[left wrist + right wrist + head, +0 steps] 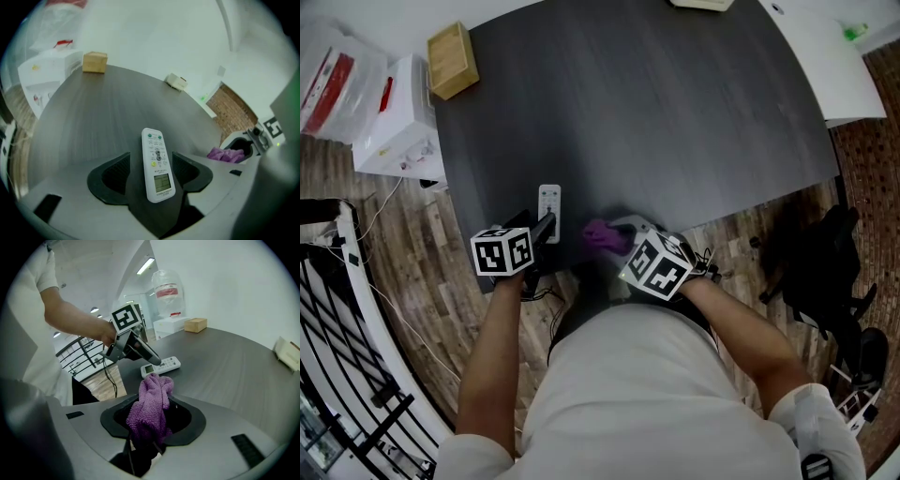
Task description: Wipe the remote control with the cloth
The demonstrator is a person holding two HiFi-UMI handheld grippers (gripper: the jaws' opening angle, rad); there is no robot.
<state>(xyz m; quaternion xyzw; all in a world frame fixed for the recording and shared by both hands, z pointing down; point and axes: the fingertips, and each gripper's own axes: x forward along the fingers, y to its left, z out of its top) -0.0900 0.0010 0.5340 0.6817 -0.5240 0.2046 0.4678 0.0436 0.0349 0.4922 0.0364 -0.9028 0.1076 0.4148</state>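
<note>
The white remote control lies flat on the dark table near its front edge. In the left gripper view the remote control runs lengthwise between the jaws of my left gripper, screen end nearest the camera. A gap shows between each pad and the remote's sides, so this gripper is open. My right gripper is shut on a bunched purple cloth, held just right of the remote. From the head view the cloth hangs over the table edge beside my left gripper.
A small wooden box sits at the table's far left corner, with a white carton on the floor beside it. A pale object lies at the far edge. A white table adjoins on the right; a black chair stands below it.
</note>
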